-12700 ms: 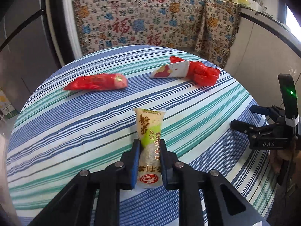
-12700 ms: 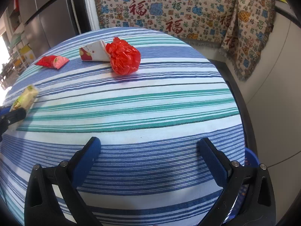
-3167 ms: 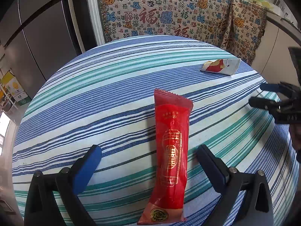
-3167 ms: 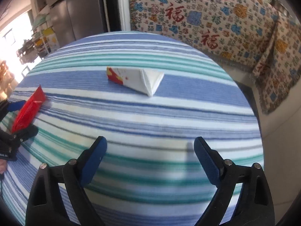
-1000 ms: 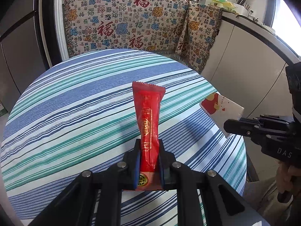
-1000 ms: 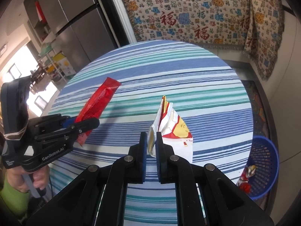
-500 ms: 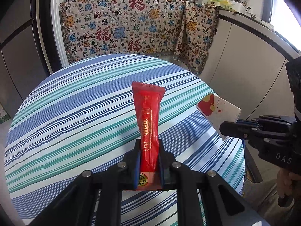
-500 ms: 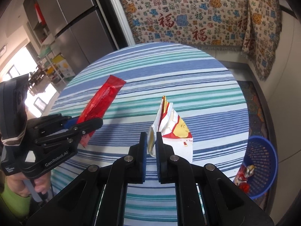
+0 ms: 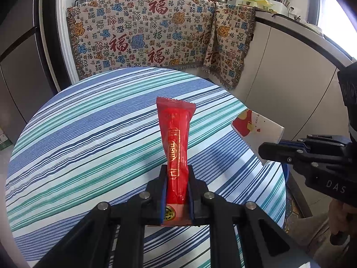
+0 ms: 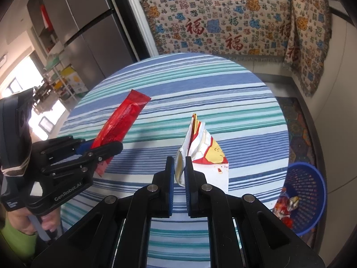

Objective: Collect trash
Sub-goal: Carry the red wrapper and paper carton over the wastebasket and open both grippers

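Observation:
My left gripper [image 9: 177, 179] is shut on a long red snack wrapper [image 9: 176, 138], which stands up from the jaws above the striped round table [image 9: 89, 134]. From the right wrist view the same red wrapper [image 10: 120, 122] slants out of the left gripper [image 10: 104, 147]. My right gripper [image 10: 177, 167] is shut on a crumpled white, red and yellow wrapper [image 10: 203, 149], lifted off the table [image 10: 200, 84]. That white wrapper [image 9: 256, 131] and the right gripper [image 9: 270, 150] appear at the right in the left wrist view.
A blue plastic basket [image 10: 312, 192] with some red and shiny wrappers [image 10: 285, 207] inside stands on the floor by the table's right edge. A patterned cloth [image 9: 156, 38] hangs over the counter behind. A grey fridge [image 10: 84, 22] is at the back left.
Both grippers have kept their grip on their wrappers. The views have shifted only slightly; the left one has edged a little back from the table.

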{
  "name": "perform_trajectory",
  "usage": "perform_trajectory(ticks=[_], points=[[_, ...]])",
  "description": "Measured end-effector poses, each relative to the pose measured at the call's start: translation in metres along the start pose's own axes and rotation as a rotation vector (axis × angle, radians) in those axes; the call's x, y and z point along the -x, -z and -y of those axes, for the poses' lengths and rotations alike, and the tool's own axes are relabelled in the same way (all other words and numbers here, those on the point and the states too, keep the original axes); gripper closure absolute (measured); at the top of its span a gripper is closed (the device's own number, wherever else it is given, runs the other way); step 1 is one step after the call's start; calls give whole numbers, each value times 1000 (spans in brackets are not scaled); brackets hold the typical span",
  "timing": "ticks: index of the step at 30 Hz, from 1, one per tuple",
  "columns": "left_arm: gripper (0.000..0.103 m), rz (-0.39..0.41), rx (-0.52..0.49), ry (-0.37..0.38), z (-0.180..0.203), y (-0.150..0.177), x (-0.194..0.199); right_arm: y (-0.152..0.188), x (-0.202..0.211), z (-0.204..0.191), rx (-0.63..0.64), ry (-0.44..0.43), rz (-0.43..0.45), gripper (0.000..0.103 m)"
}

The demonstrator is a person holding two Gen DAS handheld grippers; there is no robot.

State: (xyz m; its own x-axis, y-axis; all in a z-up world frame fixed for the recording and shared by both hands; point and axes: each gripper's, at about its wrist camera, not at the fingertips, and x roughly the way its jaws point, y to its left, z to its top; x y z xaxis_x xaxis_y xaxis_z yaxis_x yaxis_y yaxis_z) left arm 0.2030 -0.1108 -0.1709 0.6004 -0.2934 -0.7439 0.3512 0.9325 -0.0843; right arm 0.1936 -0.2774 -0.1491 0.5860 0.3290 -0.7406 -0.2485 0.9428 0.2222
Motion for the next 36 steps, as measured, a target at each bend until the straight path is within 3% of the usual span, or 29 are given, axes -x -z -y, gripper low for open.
perform_trajectory(ticks=[6,12,17,26,29,31,33,36], points=[[88,-19,-37,120,45,-14,-8,1,32,51,-81,33,33,96],[88,-62,-138,287,144,-36,-39,25,66,167,-262,132,25,96],[88,-144,-180,396,216,-45,-86,56,70,258,-424,137,-13,96],[88,-264,-211,374,292,-31,-192,105,24,371,-653,67,-68,94],[83,-300,-210,348,304,-31,-232,120,-1,401,-719,33,-97,88],[52,-335,-186,343,305,-30,-256,133,-15,418,-765,30,-110,39],[46,-344,-143,359,306,-35,-272,146,-22,429,-793,55,-116,38],[46,-337,-141,345,305,-43,-275,156,-16,433,-795,92,-121,38]])
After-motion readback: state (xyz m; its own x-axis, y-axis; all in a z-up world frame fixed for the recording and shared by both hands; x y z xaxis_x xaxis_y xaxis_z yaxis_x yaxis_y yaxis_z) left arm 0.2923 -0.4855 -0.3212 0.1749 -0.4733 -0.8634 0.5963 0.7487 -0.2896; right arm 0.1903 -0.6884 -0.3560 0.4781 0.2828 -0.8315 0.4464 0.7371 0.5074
